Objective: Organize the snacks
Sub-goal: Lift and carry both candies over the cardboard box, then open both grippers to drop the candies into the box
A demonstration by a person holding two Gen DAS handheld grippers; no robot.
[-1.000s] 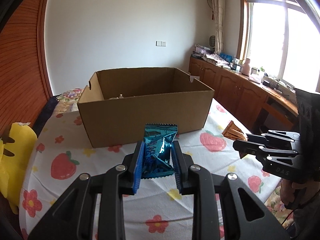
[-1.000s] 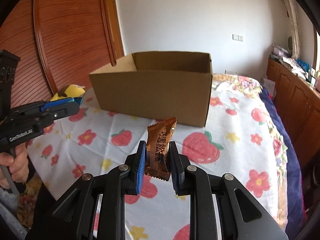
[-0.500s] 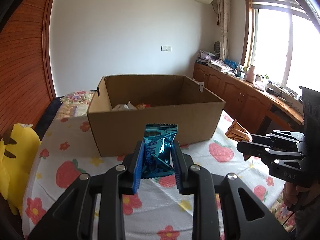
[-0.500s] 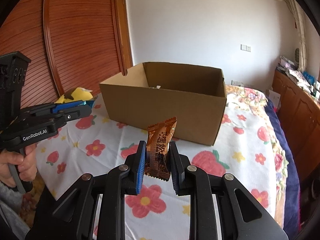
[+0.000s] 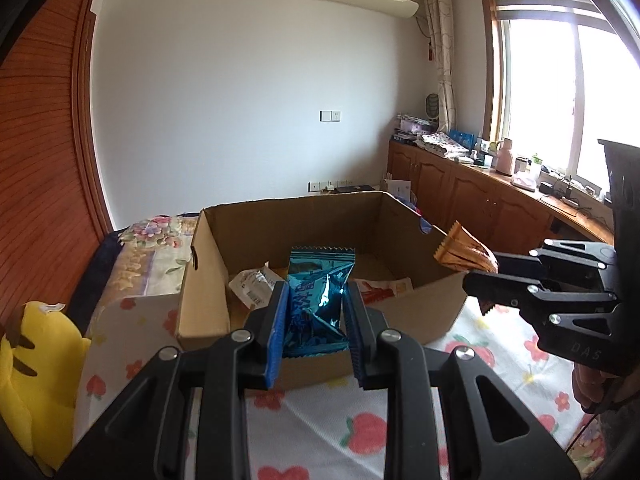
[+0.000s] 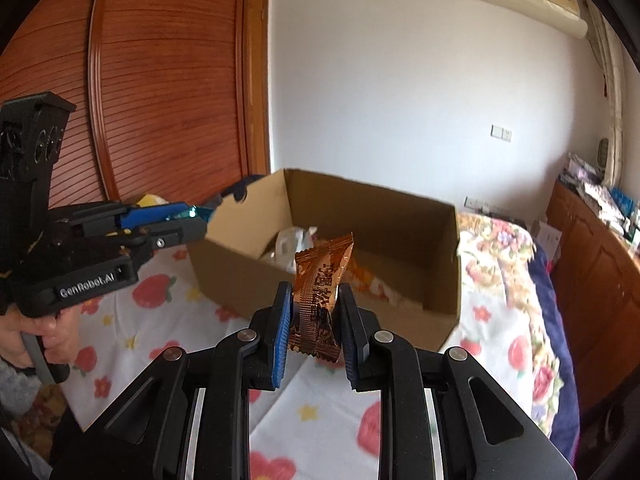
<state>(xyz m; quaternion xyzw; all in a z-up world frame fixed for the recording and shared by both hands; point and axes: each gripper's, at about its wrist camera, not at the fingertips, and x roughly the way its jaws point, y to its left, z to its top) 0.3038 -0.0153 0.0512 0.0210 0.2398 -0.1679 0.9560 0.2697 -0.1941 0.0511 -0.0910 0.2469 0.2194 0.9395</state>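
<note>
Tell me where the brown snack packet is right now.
The brown snack packet stands upright, clamped in the right tongs, held at the near corner of the cardboard box, above the strawberry tablecloth.

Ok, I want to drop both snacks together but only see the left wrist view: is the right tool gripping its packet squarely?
Observer: Yes, the right tool is shut on the orange-brown packet, which stands upright with the pads on its lower half.
Operator: And my blue one, from outside?
Observer: The blue packet pokes past the left tool tips, beside the cardboard box corner.
</note>
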